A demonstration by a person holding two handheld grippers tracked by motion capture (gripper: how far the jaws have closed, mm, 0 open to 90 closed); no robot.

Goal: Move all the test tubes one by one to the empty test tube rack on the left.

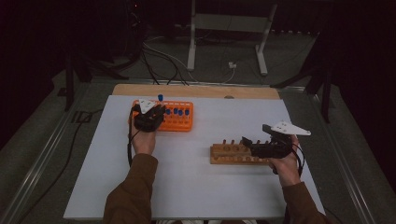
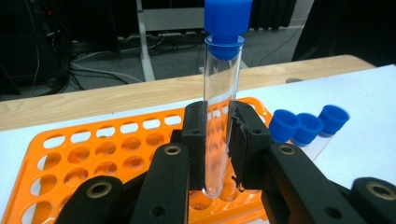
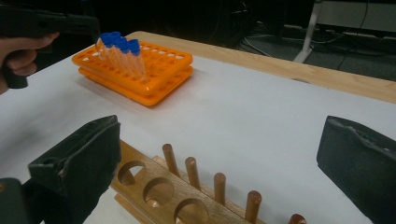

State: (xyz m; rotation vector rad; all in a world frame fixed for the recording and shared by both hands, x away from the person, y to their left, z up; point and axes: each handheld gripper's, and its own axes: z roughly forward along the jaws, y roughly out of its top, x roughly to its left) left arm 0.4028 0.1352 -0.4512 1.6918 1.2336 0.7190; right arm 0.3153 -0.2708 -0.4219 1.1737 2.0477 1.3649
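Note:
My left gripper (image 2: pixel 217 140) is shut on a clear test tube (image 2: pixel 219 93) with a blue cap, held upright with its bottom just over the holes of the orange rack (image 2: pixel 93 158). In the high view the left gripper (image 1: pixel 150 116) sits at the left end of the orange rack (image 1: pixel 180 122). Three more blue-capped tubes (image 2: pixel 306 127) stand in the rack to the right. My right gripper (image 3: pixel 219 158) stands open over the wooden rack (image 3: pixel 159 191), nothing between its pads. In the high view the right gripper (image 1: pixel 250 142) hovers over the wooden rack (image 1: pixel 229 154).
A white sheet (image 1: pixel 196 177) covers the table, with a wooden strip (image 1: pixel 196 90) along the far edge. The wooden rack has round holes and a row of upright pegs (image 3: pixel 219 184). Cables and a metal stand (image 1: pixel 229 28) lie on the floor beyond the table.

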